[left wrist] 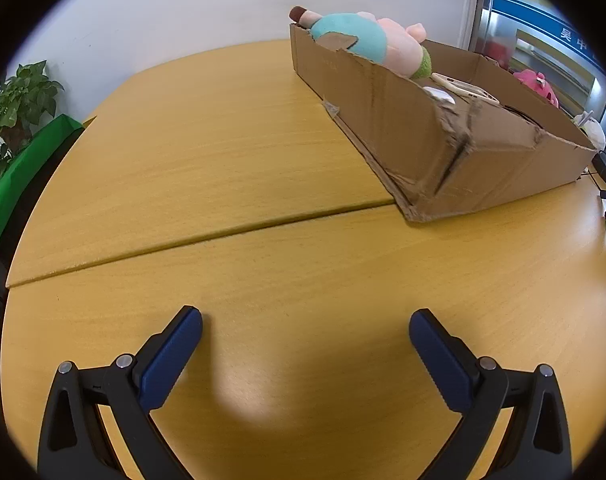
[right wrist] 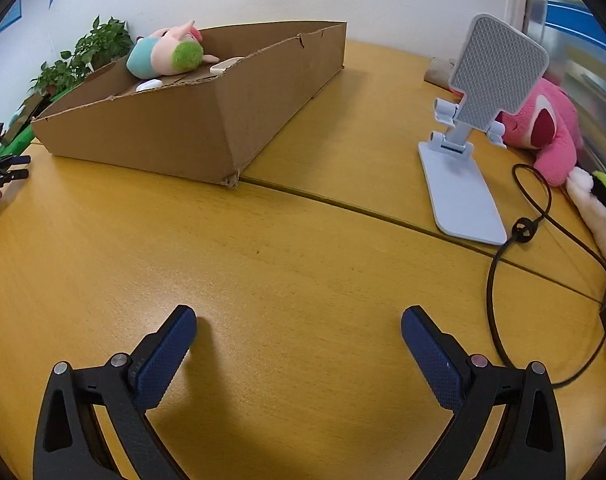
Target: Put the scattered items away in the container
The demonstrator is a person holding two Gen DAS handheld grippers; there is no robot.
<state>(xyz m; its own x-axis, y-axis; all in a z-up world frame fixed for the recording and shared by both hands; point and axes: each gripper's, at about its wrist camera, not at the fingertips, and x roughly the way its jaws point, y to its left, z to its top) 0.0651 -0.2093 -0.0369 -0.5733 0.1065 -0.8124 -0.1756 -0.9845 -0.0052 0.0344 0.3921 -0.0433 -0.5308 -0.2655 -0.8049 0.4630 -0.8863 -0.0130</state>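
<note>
A torn cardboard box [left wrist: 443,136] [right wrist: 191,128] stands on the yellow table. In it lie a teal, pink and green plush toy [left wrist: 367,40] [right wrist: 163,58] and some small white items [left wrist: 463,92] [right wrist: 149,85]. My left gripper [left wrist: 305,320] is open and empty over bare table, well short of the box. My right gripper [right wrist: 299,320] is open and empty over bare table. A white phone stand [right wrist: 475,120] stands to the right of the box. A pink plush [right wrist: 543,128] and a white plush [right wrist: 599,204] lie behind it at the right edge.
A black cable [right wrist: 499,264] loops on the table right of my right gripper. A seam [left wrist: 207,236] runs across the table. A potted plant [left wrist: 15,108] and green cloth [left wrist: 19,184] sit past the left edge. A wall is behind the box.
</note>
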